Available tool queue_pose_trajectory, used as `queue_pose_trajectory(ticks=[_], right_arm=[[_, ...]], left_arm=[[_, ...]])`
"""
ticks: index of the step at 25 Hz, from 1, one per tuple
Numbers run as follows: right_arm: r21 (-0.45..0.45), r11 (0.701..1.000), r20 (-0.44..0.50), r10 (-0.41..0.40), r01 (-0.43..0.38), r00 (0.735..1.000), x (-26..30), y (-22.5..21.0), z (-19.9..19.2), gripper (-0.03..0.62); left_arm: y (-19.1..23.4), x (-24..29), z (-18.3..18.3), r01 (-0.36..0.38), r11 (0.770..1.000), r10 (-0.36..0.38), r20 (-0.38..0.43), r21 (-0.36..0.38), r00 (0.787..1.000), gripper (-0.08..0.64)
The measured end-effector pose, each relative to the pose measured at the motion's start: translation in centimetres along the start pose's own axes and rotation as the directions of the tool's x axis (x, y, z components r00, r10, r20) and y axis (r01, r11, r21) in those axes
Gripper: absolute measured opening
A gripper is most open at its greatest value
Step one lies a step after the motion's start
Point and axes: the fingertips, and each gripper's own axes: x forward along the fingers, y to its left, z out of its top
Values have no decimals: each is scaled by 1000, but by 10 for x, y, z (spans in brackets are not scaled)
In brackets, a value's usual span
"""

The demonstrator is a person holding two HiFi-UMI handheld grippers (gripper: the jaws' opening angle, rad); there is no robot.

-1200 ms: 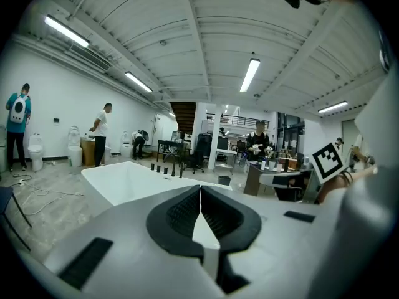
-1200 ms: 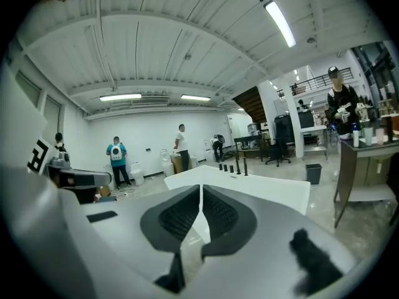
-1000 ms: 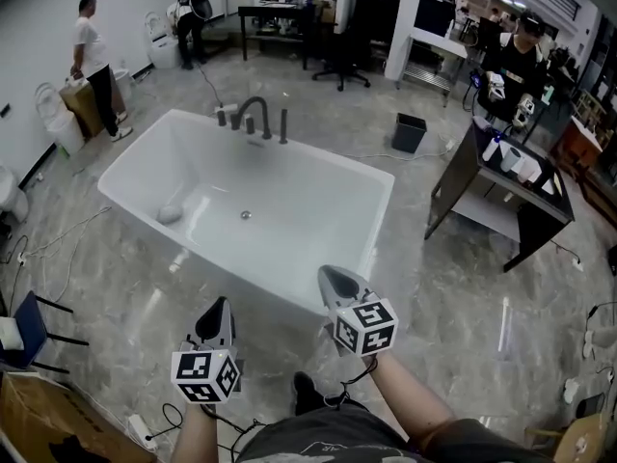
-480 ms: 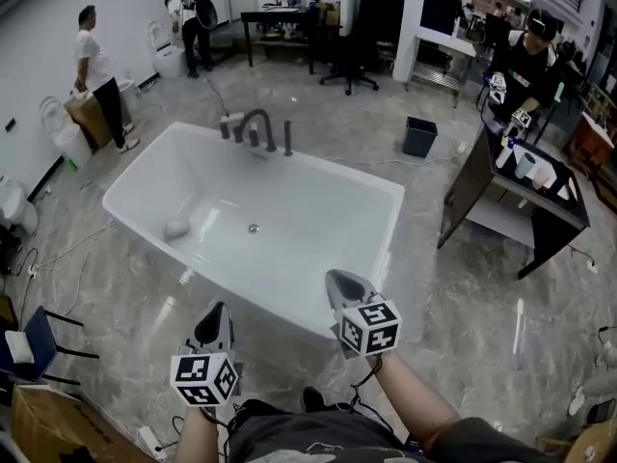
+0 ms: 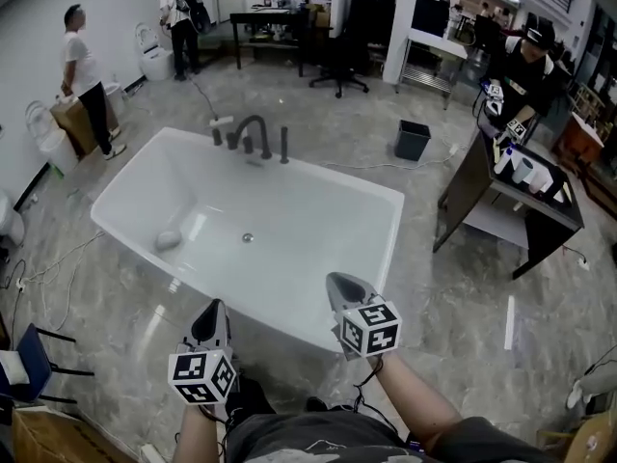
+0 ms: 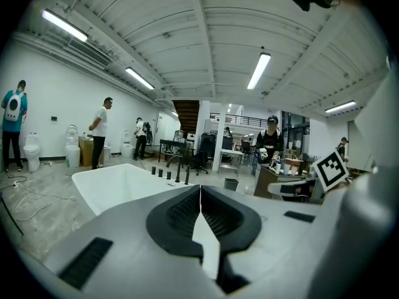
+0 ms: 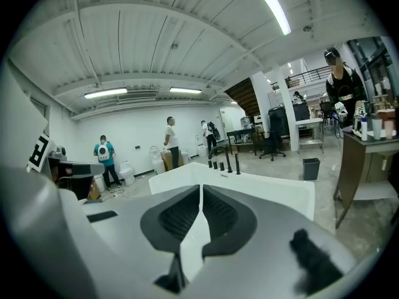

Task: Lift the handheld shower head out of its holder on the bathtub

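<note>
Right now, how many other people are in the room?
4: one in white at left, one at the back, one in black at right, one in teal seen only from the grippers. More may be hidden.

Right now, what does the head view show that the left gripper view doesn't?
Only the head view looks down into the tub, so it shows the drain, a pale lump on the bottom, and a blue chair. Only the left gripper view shows the ceiling lights, the stairs and a person in teal. Both show the tub, its faucet, the black bin and the left gripper, jaws together.
</note>
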Motion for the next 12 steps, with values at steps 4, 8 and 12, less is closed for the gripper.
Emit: queue_pose_trajectory(ticks=[4,8,12], right_arm=[[14,998,3,-55,55,998,33,-6,4,29],[29,994,18,-108,107,994,69,0,17,29],[66,982,20,-179,178,984,102,1,26,29]], left_arm=[[26,36,3,56,998,-56,-8,-5,998,17],[58,73,16,116,993,-116,-19,-6,993,17],[87,111,33,183,983,-183,-28,10,983,17]])
